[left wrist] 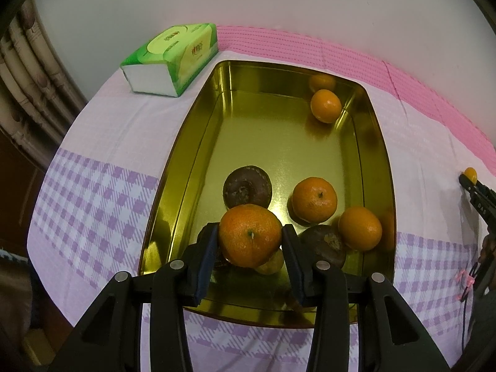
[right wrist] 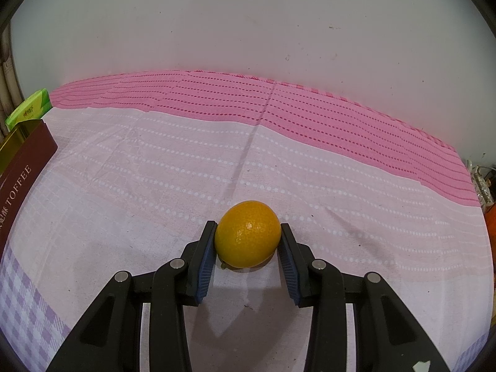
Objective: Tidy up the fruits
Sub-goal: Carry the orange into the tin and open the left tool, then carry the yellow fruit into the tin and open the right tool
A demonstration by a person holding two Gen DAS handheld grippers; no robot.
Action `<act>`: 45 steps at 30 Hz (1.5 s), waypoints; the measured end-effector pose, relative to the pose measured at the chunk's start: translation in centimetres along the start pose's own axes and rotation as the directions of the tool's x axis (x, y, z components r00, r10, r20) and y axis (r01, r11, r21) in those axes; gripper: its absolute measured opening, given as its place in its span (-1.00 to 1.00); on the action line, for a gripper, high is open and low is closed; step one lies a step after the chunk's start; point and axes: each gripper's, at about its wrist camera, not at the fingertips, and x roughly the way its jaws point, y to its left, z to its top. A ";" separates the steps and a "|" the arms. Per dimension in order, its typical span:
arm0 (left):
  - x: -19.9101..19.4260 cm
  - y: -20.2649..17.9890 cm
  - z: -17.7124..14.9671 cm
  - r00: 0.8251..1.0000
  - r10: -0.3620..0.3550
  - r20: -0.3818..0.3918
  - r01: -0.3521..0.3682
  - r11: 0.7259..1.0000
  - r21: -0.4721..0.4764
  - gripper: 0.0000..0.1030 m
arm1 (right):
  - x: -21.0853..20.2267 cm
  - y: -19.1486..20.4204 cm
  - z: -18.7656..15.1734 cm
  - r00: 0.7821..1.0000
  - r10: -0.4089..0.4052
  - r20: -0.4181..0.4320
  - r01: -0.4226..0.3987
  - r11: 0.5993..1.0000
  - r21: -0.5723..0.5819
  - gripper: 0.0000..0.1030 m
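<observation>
My left gripper (left wrist: 250, 238) is shut on a large orange (left wrist: 249, 232) over the near end of a golden tin (left wrist: 186, 155). Below that orange lie a small yellow fruit (left wrist: 273, 264) and dark brown fruits (left wrist: 247, 187) (left wrist: 325, 243), partly hidden. Three more oranges (left wrist: 314, 200) (left wrist: 359, 228) (left wrist: 325, 105) rest in the tin. My right gripper (right wrist: 248, 239) is shut on a yellow-orange oval fruit (right wrist: 246, 232) that sits on the tablecloth, to the right of the tin. In the left wrist view that gripper (left wrist: 468, 181) and its fruit (left wrist: 470, 173) show at the far right edge.
A green tissue pack (left wrist: 173, 59) lies beyond the tin's far left corner, near the wall. The tin's dark red side reading TOFFEE (right wrist: 21, 179) stands at the left of the right wrist view. Pink and lilac checked cloth (right wrist: 279, 155) covers the table, which ends at a white wall.
</observation>
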 end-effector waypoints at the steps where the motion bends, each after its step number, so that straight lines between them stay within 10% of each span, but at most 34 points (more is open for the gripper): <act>1: 0.0 0.1 0.0 1.000 0.000 0.001 0.000 1.000 -0.001 -0.16 | 0.0 0.0 0.0 1.000 -0.001 0.000 0.001 1.000 -0.001 -0.28; 45: -5.0 2.1 -0.6 0.989 0.067 0.131 -0.065 0.998 -0.016 0.47 | -0.1 -0.6 -0.1 1.000 0.017 0.001 -0.017 1.000 0.012 -0.29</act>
